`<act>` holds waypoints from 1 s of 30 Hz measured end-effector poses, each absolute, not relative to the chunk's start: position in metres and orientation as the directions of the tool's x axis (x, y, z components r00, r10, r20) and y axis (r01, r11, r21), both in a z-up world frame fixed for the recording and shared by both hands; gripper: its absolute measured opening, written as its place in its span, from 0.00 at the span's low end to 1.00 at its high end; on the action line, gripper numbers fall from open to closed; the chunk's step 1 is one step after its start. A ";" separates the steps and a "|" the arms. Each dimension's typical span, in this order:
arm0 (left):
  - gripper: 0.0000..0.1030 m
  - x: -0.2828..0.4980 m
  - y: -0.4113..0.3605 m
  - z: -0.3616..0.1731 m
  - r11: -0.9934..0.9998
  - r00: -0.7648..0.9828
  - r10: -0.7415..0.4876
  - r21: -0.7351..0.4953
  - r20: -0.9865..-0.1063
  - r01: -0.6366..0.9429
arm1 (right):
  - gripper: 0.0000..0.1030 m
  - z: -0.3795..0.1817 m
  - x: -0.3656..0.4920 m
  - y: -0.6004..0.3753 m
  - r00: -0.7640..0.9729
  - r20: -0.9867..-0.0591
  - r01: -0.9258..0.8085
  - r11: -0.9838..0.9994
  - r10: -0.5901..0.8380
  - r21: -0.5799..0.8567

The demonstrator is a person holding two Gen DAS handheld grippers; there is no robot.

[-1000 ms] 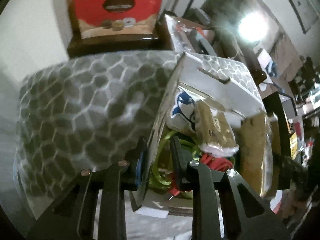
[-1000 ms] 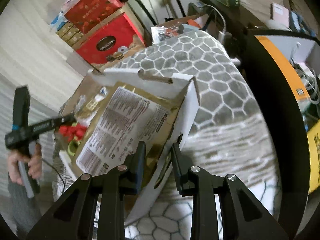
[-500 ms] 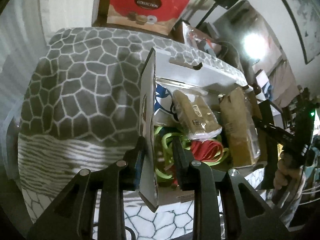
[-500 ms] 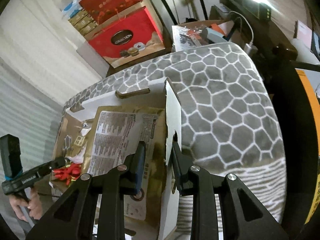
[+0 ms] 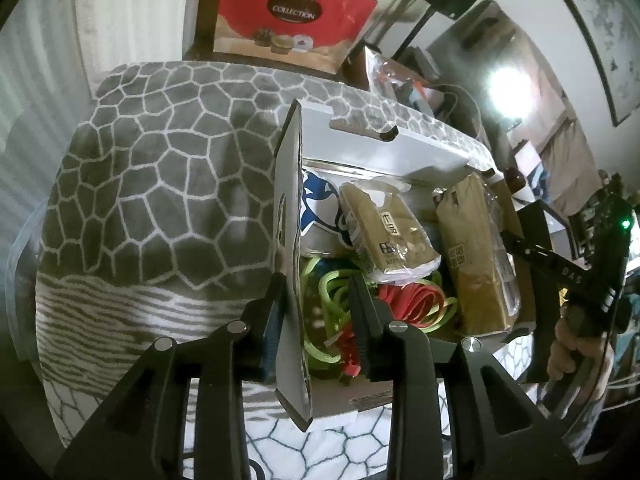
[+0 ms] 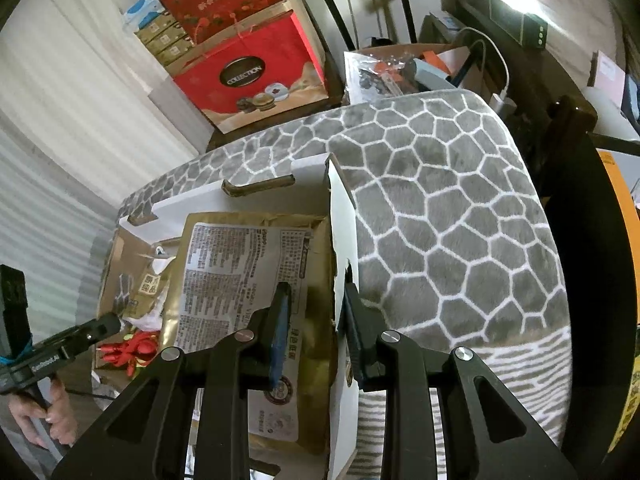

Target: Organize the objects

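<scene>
Two red gift boxes (image 6: 256, 68) stand behind the cardboard box (image 6: 344, 240).

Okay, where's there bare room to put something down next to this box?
Free: the grey patterned cover left of the white box, out to its striped edge, and the same cover right of the box. Crowded: inside the box, packets and cords fill it; behind the cover's far edge stand a red gift bag and clutter.
</scene>
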State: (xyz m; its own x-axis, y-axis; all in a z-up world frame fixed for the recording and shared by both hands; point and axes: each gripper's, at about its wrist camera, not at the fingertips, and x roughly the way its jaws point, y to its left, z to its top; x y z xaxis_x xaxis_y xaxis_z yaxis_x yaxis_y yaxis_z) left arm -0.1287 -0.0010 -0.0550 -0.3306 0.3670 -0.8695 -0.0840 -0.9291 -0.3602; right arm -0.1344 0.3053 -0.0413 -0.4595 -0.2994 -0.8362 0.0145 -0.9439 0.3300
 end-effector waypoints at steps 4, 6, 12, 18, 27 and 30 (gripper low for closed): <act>0.27 -0.129 -0.001 -0.056 -0.930 -0.335 0.365 -0.355 -0.869 -0.095 | 0.26 -0.040 -0.132 0.304 -0.465 -0.840 0.030 -0.953 -0.281 0.302; 0.27 -0.128 -0.001 -0.054 -0.937 -0.342 0.347 -0.333 -0.873 -0.102 | 0.27 -0.039 -0.129 0.305 -0.467 -0.843 0.026 -0.957 -0.267 0.288; 0.51 -0.112 -0.009 -0.030 -0.966 -0.442 0.258 -0.243 -0.859 -0.092 | 0.38 -0.020 -0.105 0.294 -0.537 -0.832 0.045 -0.989 -0.141 0.139; 0.58 -0.083 0.001 -0.007 -0.981 -0.531 0.188 -0.135 -0.826 -0.137 | 0.42 0.000 -0.075 0.277 -0.609 -0.789 0.055 -0.997 -0.082 0.061; 0.72 -0.049 0.011 0.008 -0.978 -0.596 0.209 -0.151 -0.775 -0.146 | 0.59 0.014 -0.034 0.253 -0.668 -0.739 0.070 -0.996 -0.082 0.048; 0.81 -0.043 0.013 0.009 -0.978 -0.606 0.210 -0.154 -0.767 -0.143 | 0.64 0.013 -0.025 0.249 -0.676 -0.732 0.064 -0.997 -0.083 0.053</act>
